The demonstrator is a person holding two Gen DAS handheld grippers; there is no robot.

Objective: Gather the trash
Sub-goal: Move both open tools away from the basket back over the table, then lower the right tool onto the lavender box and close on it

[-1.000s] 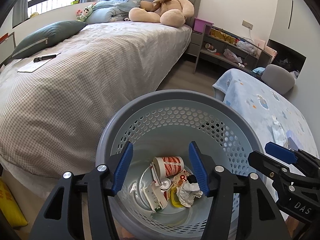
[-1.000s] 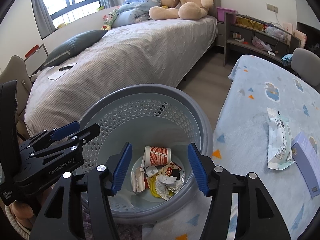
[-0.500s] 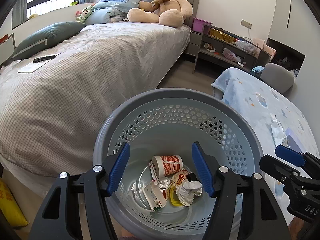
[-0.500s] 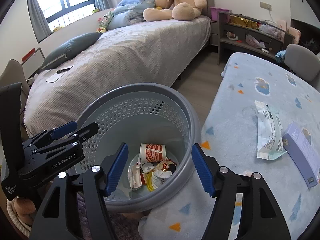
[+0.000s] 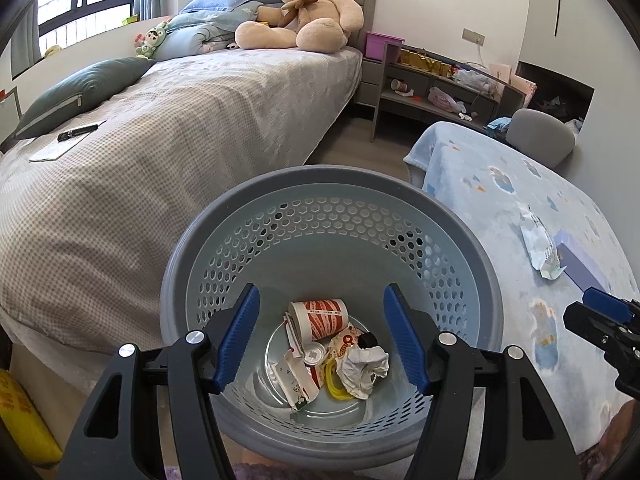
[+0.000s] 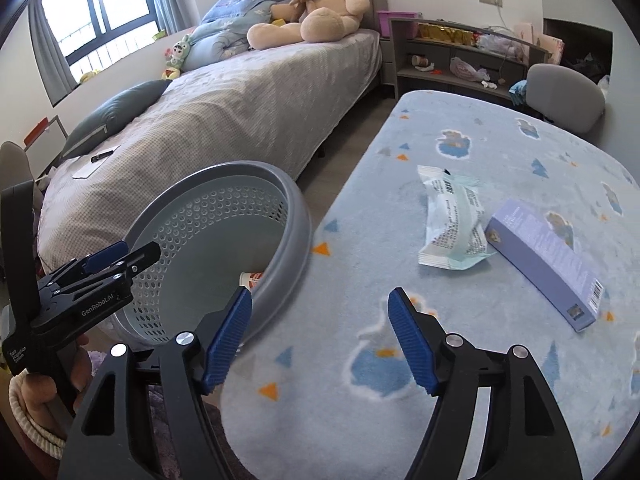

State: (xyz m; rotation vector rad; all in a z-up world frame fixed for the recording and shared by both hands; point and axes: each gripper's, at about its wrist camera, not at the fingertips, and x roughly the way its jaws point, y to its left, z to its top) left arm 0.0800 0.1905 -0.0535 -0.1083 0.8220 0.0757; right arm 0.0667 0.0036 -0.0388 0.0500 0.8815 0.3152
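A grey perforated basket (image 5: 332, 184) stands beside the bed, holding a red-and-white paper cup (image 5: 320, 318), crumpled paper (image 5: 362, 366) and other scraps. My left gripper (image 5: 322, 316) hovers open over its mouth with nothing between the fingers. My right gripper (image 6: 320, 320) is over the blue blanket (image 6: 440, 280), its jaws opening and empty. Ahead of it lie a white-and-teal wrapper (image 6: 452, 220) and a lavender box (image 6: 544, 260). The same basket (image 6: 224, 240) shows at the left of the right wrist view, and the wrapper (image 5: 540, 246) at the right of the left wrist view.
A bed (image 5: 160, 128) with a grey checked cover fills the left, bearing a teddy bear (image 5: 304, 12), a dark pillow (image 5: 80, 92), and a pen on paper (image 5: 76, 132). A shelf unit (image 5: 440, 84) and a grey chair (image 6: 564, 92) stand at the back.
My right gripper has swung right, from over the basket to over the blue blanket, and its jaws have widened. The left gripper has shifted slightly over the basket and opened a little more.
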